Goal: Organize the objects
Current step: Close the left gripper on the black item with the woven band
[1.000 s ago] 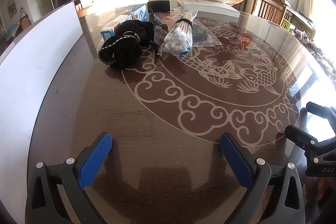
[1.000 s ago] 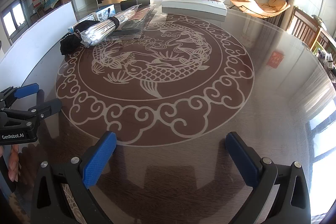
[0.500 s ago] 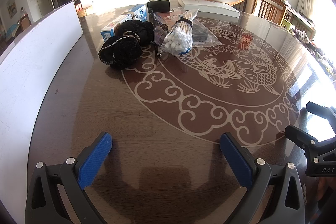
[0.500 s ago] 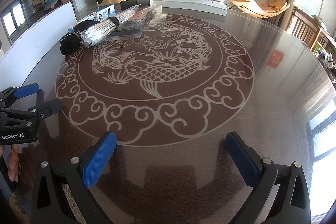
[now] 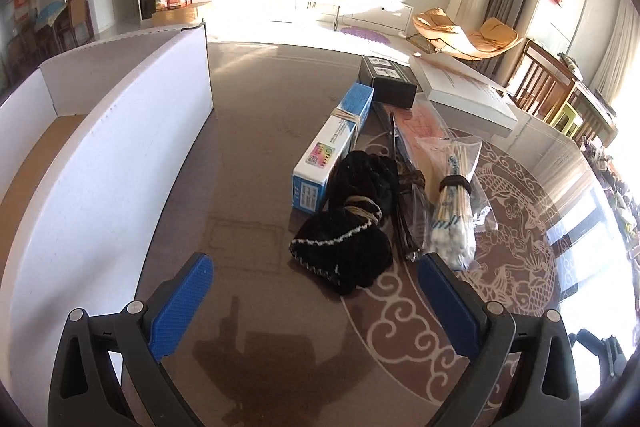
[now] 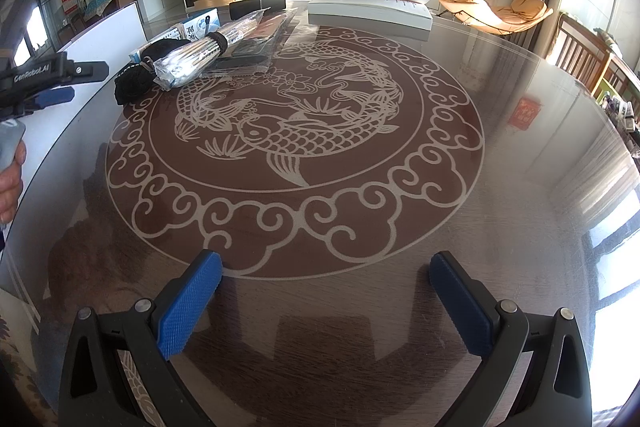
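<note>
A pile of objects lies on the brown round table: a black knitted bundle (image 5: 344,255), a blue and white carton (image 5: 332,151), a bag of cotton swabs (image 5: 452,215), a black box (image 5: 390,85) and flat plastic packets (image 5: 420,131). My left gripper (image 5: 316,303) is open and empty, raised just short of the black bundle. My right gripper (image 6: 326,303) is open and empty over the table's near edge, far from the pile (image 6: 188,63). The left gripper also shows at the left of the right wrist view (image 6: 52,83).
An open white cardboard box (image 5: 120,155) stands along the table's left side. A flat white box (image 5: 464,91) lies at the far side. A fish pattern (image 6: 296,131) covers the table's middle. Chairs stand at the right.
My left gripper has risen and moved forward and left toward the pile, now close to the black bundle and the white box. My right gripper has barely moved.
</note>
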The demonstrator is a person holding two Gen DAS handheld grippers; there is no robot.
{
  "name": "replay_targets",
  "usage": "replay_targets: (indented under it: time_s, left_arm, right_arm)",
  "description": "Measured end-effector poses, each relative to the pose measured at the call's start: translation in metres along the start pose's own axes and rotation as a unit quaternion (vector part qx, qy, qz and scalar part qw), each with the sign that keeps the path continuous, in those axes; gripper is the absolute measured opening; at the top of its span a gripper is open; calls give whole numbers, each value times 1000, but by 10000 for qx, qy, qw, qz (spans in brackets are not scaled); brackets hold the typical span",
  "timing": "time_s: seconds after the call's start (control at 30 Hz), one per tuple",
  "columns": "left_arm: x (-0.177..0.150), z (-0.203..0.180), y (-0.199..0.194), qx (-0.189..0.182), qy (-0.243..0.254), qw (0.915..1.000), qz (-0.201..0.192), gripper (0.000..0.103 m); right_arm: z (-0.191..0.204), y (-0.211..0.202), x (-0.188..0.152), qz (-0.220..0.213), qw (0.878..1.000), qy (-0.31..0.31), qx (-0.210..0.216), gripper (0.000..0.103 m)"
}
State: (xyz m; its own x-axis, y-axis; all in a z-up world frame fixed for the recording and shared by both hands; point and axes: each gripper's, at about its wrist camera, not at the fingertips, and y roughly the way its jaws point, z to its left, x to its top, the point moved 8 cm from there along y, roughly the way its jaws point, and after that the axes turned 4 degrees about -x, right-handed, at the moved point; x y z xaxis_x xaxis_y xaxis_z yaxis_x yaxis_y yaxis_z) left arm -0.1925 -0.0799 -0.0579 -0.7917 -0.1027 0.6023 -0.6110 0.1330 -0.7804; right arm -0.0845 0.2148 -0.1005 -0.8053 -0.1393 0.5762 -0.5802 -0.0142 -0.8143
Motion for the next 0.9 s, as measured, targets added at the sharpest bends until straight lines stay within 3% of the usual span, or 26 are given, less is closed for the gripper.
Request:
replay_targets:
  time_s: [0.1, 0.13, 0.17, 0.2, 0.27, 0.37, 0.6, 0.73, 0.9]
  left_arm:
    - [14, -10, 25, -6, 407, 9991, 148, 86]
    - [15, -14, 33, -58, 524, 9984, 212, 76]
    - [13, -18, 38, -112, 604, 9977, 284, 56]
    - [9, -21, 44, -151, 652, 9970, 381, 45]
    - [2, -24, 41, -124, 655, 9974, 276, 39]
    - [-24, -33, 23, -147, 717, 9971, 216, 38]
    - [-99, -42, -29, 186, 993, 9946, 241, 42]
    - [-109, -43, -29, 246, 963, 9946, 301, 68]
    - [-105, -33, -22, 247, 752, 9965, 281, 89]
  right_arm:
    - [0, 0, 0, 0, 10000, 0, 0, 103]
    - [0, -1, 0, 0, 10000, 0, 0, 103]
    - [0, 0, 0, 0, 10000, 0, 0, 103]
    - [0, 0, 0, 0, 10000, 1, 0, 103]
    - [0, 0, 0, 0, 10000, 1, 0, 103]
    - [0, 0, 0, -1, 10000, 2, -1, 103]
    - [0, 0, 0, 0, 10000, 2, -1, 103]
    - [0, 0, 0, 0, 10000, 2, -1, 103]
    - [0, 0, 0, 0, 10000, 3, -2, 103]
